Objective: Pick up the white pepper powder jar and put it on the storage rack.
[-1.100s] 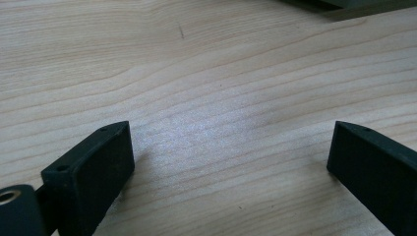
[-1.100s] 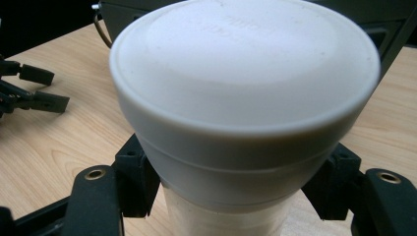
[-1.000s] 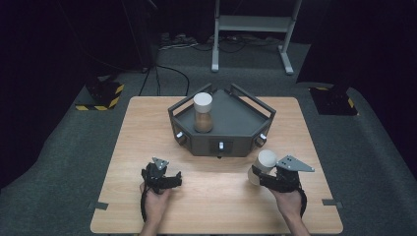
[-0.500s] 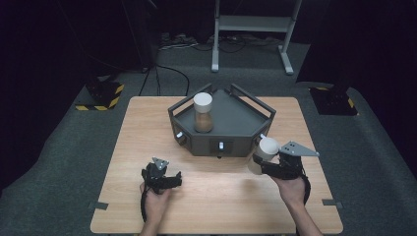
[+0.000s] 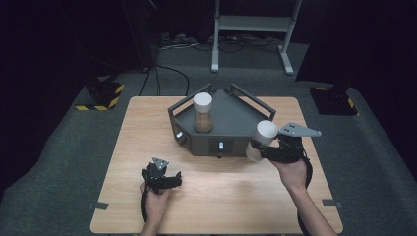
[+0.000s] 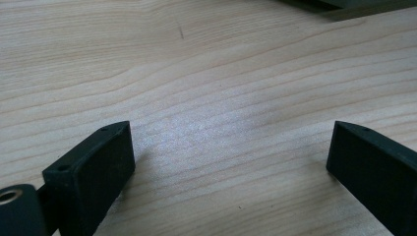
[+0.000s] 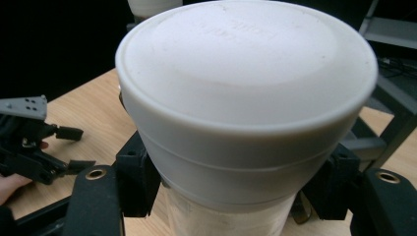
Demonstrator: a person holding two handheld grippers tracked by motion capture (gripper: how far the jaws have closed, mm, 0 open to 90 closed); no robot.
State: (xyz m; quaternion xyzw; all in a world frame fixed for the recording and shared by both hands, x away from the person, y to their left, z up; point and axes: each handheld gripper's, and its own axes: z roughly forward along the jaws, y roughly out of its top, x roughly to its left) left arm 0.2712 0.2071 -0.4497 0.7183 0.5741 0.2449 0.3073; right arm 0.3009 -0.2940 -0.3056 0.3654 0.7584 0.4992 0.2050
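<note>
My right gripper (image 5: 259, 148) is shut on a white-lidded jar (image 5: 264, 133) and holds it in the air, just off the right front corner of the dark grey tray (image 5: 236, 118). In the right gripper view the jar's lid (image 7: 246, 73) looms large, with the jaws of the right gripper (image 7: 236, 199) pressed to the jar's sides below it. A second jar (image 5: 202, 113), with a white lid and brown contents, stands upright on the tray's left part. Low on the wooden table (image 5: 221, 187), my left gripper (image 5: 175, 180) stands open; nothing lies between the jaws of this left gripper (image 6: 231, 147).
The tray has raised rails and sits at the table's far middle. Beyond the table are a metal stand (image 5: 251, 29), floor cables and yellow-black striped bases (image 5: 101, 96). The left gripper (image 7: 76, 149) is also visible at the left of the right gripper view.
My right gripper has risen off the table with the white-lidded jar and drifted a little toward the tray. The left gripper has stayed where it was.
</note>
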